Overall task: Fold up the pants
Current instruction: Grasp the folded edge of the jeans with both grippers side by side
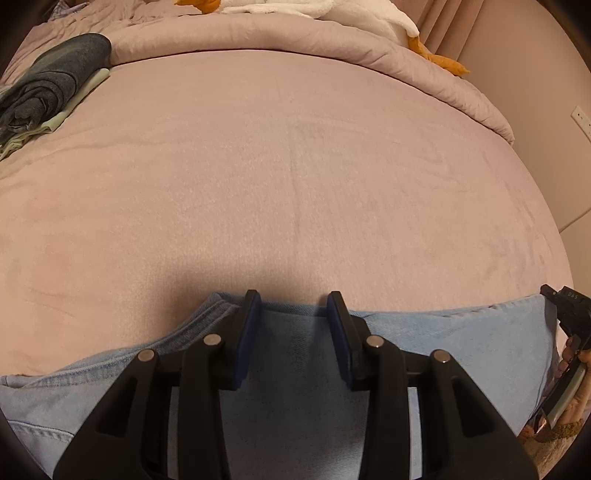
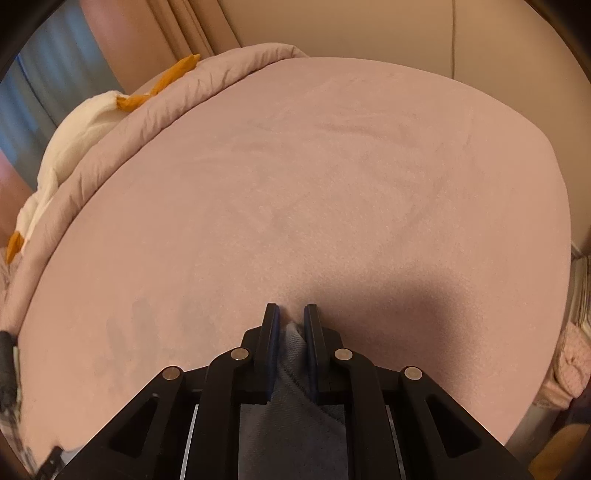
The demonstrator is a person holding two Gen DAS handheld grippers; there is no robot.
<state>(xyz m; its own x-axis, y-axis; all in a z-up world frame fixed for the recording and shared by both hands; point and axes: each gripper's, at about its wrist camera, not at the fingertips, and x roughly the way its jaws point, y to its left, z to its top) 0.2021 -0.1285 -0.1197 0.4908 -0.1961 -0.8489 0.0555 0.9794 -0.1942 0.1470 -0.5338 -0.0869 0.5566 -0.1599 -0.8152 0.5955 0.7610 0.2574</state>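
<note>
Light blue denim pants (image 1: 461,332) lie in a folded band across the near part of the pink bed. My left gripper (image 1: 293,301) is open, its jaws spread wide over the pants' far edge, with denim below and between them. My right gripper (image 2: 291,314) is shut on a bunched fold of the pants (image 2: 293,363), held just above the bedsheet. The right gripper's body and the hand holding it (image 1: 569,332) show at the right edge of the left wrist view, at the pants' right end.
The pink bedsheet (image 1: 295,166) stretches ahead. A folded dark grey garment on a pale green one (image 1: 48,96) lies at the far left. A rolled pink duvet (image 1: 332,40) and a white-and-orange plush toy (image 1: 406,22) line the far edge. Wall and curtains stand beyond.
</note>
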